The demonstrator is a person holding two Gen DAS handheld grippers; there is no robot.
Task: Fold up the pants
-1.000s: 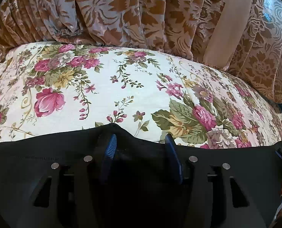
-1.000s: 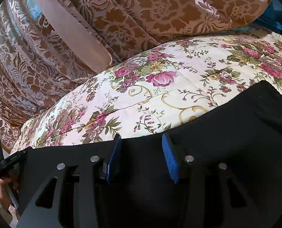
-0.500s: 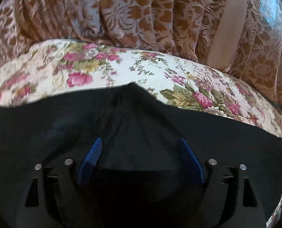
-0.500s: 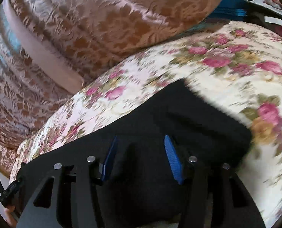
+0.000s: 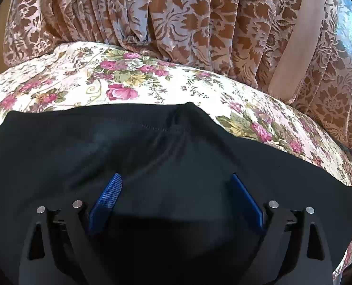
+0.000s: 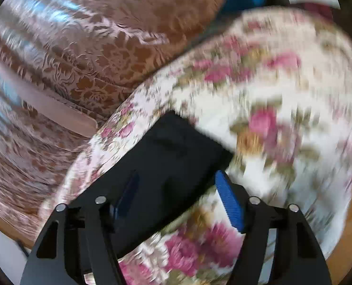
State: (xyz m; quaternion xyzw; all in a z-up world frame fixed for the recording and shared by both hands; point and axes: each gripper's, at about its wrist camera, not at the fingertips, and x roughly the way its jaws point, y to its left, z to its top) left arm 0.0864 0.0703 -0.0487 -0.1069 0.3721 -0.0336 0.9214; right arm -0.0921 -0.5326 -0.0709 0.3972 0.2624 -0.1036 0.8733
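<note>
My left gripper and right gripper, jaws opening, grasp nothing; the black fabric pants lie flat beneath both, long axis crosswise.

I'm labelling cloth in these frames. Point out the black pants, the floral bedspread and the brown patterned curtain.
black pants (image 5: 85,147): left wrist view, flat upper panel.
floral bedspread (image 5: 121,92): left wrist view, pink rose.
brown patterned curtain (image 5: 187,16): left wrist view, middle pleats.
</note>
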